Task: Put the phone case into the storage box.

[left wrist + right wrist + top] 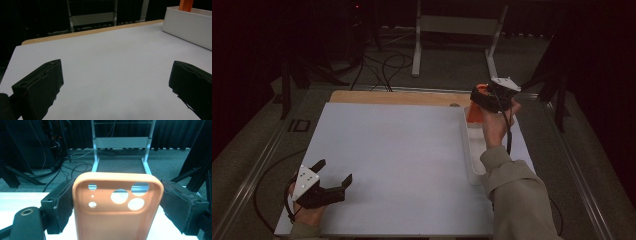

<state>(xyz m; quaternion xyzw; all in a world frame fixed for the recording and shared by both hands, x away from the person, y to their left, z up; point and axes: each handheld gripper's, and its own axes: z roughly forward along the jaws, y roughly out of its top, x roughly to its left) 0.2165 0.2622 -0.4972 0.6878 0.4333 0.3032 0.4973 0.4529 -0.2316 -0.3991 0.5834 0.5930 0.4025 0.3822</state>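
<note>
An orange phone case with round camera holes stands upright between the jaws of my right gripper, which is shut on its two long sides. In the high view, my right gripper holds the orange phone case over the far end of a long white tray at the table's right. My left gripper rests open near the front left corner with nothing between its jaws. In the left gripper view, the left gripper faces bare white surface, with the tray and the case far off.
A white mat covers the table, with a wooden edge showing at the back. On the floor beyond stand a grey metal frame and loose cables. Dark curtains close off the background.
</note>
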